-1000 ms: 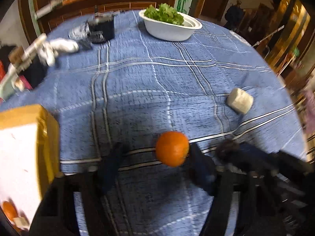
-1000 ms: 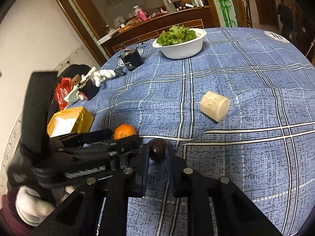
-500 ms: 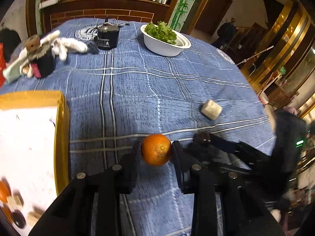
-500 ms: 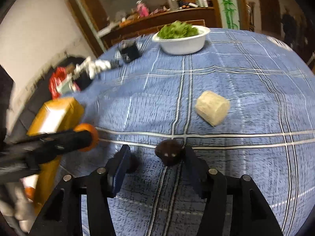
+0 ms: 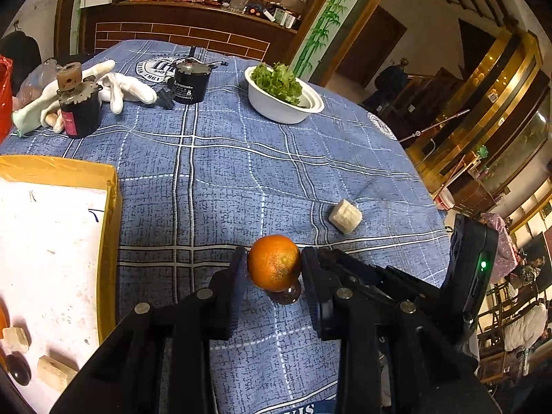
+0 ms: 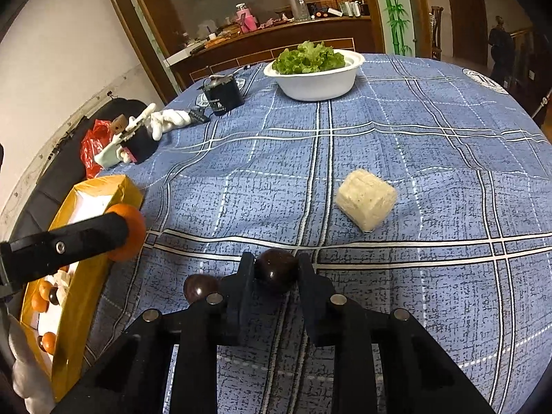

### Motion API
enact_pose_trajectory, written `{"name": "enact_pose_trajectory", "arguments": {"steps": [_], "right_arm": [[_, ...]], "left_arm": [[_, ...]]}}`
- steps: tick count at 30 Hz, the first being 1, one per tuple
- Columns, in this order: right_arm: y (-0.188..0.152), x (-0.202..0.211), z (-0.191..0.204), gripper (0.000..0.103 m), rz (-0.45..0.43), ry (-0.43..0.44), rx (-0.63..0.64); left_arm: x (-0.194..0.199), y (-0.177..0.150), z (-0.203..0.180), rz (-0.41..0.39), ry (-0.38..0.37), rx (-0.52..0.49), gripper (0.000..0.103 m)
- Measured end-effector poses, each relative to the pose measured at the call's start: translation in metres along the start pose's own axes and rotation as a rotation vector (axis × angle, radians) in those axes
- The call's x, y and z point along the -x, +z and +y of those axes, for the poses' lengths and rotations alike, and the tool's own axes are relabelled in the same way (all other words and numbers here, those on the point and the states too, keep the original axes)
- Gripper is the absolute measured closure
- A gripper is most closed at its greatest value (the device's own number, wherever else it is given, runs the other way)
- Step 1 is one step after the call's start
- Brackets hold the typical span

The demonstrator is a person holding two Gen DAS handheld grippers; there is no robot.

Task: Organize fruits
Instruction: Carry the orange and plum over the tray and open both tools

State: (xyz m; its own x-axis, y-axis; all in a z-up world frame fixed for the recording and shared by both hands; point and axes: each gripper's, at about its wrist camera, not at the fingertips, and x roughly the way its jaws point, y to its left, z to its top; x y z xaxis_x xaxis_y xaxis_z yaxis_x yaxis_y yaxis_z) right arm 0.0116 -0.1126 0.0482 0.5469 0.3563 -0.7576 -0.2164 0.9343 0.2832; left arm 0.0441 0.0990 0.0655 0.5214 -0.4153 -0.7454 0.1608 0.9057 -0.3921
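Now, line by line:
Left gripper (image 5: 274, 262): clamped on a round orange citrus fruit (image 5: 274, 267), held above the blue plaid tablecloth (image 5: 224, 186).
Right gripper (image 6: 276, 270): pinching a dark glossy round fruit (image 6: 276, 269).
Second dark round fruit (image 6: 200, 288): just left of the right gripper's fingers.
Yellow cardboard box (image 6: 82, 296): far left, holding more fruit.
Pale cut chunk (image 6: 365, 203): ahead of the right gripper, slightly right.
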Motion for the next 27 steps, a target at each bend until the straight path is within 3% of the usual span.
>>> {"name": "enact_pose_trajectory", "arguments": {"steps": [3,7,10,18,24,27], "right_arm": [[0.002,0.008,-0.013,0.076,-0.011,0.079,-0.059],[0.003,0.016,-0.056,0.075,-0.013,0.451,-0.306],[0.000,0.010,-0.074,0.075,-0.016,0.604,-0.433],[-0.012,-0.008,-0.077,0.074,0.027,0.786,-0.565],[-0.012,-0.012,-0.076,0.073,0.036,0.865,-0.597],[-0.010,-0.012,-0.064,0.073,0.053,0.864,-0.559]], "left_arm": [[0.002,-0.003,0.004,0.000,-0.013,0.010,0.073],[0.016,-0.010,0.016,-0.043,-0.048,0.052,0.073],[0.026,-0.015,0.023,-0.059,-0.061,0.080,0.073],[0.049,-0.022,0.040,-0.079,-0.035,0.104,0.073],[0.075,-0.026,0.057,-0.117,0.010,0.138,0.072],[0.093,-0.030,0.066,-0.142,0.053,0.149,0.072]]}}
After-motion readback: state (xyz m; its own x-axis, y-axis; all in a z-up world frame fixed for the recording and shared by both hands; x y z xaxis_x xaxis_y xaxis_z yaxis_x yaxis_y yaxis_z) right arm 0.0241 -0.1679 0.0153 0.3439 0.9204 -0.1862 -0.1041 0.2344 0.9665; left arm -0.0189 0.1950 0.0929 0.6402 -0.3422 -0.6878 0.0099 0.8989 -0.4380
